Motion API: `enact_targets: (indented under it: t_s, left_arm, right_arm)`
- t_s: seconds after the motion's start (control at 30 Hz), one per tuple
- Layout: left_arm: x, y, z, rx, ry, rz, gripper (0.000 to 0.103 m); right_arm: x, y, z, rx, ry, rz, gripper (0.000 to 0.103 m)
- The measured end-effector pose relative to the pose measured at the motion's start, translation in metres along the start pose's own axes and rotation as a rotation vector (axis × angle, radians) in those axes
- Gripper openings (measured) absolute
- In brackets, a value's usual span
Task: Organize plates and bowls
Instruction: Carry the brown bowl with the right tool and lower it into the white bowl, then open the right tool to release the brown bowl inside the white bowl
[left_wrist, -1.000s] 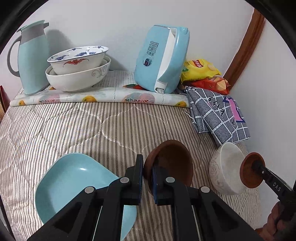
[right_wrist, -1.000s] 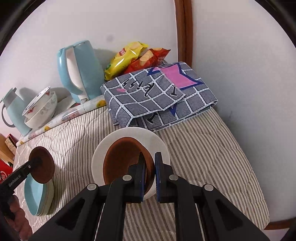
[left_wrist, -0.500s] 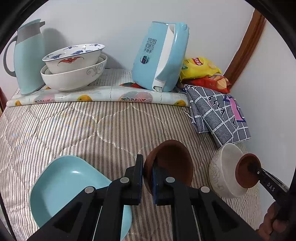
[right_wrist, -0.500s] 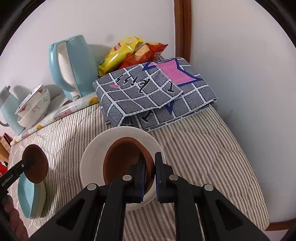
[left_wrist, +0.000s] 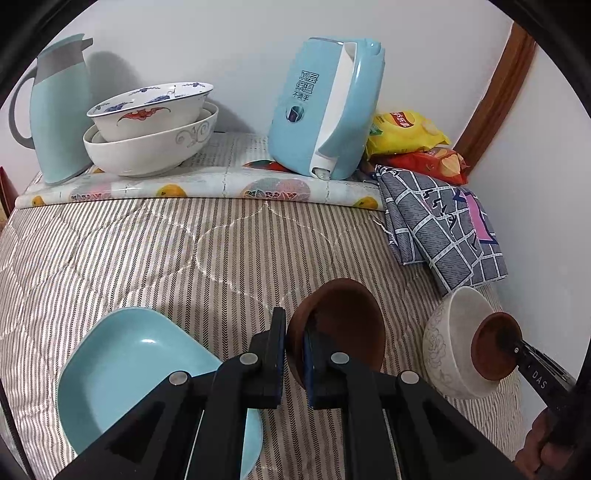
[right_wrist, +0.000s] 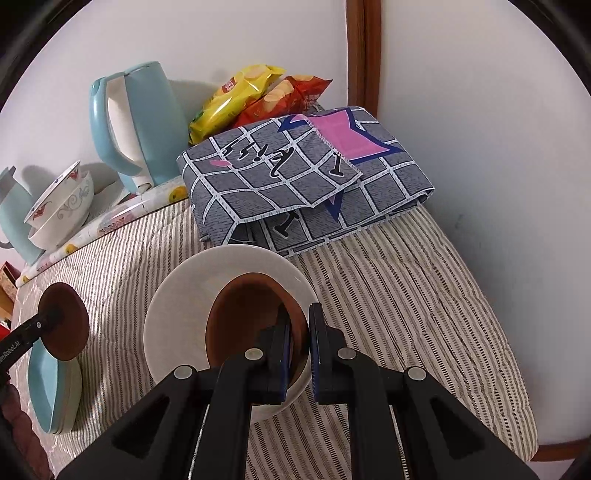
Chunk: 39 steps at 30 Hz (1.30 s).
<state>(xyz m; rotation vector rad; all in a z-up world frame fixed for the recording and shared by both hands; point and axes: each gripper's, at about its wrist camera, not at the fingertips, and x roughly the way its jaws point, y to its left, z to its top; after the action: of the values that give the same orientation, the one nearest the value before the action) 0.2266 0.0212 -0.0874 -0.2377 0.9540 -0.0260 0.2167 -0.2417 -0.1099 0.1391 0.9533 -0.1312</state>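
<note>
My left gripper (left_wrist: 294, 343) is shut on the rim of a small brown bowl (left_wrist: 343, 325) and holds it above the striped cloth, right of a stack of light blue plates (left_wrist: 125, 373). My right gripper (right_wrist: 297, 343) is shut on the rim of a second brown bowl (right_wrist: 247, 321), which sits inside a white bowl (right_wrist: 184, 306). In the left wrist view that white bowl (left_wrist: 447, 339) and the second brown bowl (left_wrist: 493, 350) appear at the right. In the right wrist view the left-held brown bowl (right_wrist: 64, 321) hangs over the blue plates (right_wrist: 48, 387).
Two stacked patterned bowls (left_wrist: 147, 129), a blue thermos jug (left_wrist: 55, 110) and a blue kettle (left_wrist: 325, 107) stand along the back wall. Snack bags (left_wrist: 410, 140) and a folded grey checked cloth (left_wrist: 443, 229) lie at the back right, near the wall.
The right gripper has lowered its brown bowl deeper into the white bowl. The left gripper has shifted slightly with its brown bowl, still held.
</note>
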Motion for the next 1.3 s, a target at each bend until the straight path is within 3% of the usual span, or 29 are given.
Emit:
enact_targets:
  t_s: [0.43, 1.3]
  left_arm:
    - [-0.005, -0.002, 0.0, 0.007, -0.005, 0.011, 0.009]
    - [0.0, 0.003, -0.003, 0.003, 0.013, -0.021, 0.009]
  right_arm:
    - [0.01, 0.018, -0.002, -0.047, 0.025, 0.037, 0.009]
    - [0.03, 0.032, -0.002, -0.075, 0.08, 0.005, 0.01]
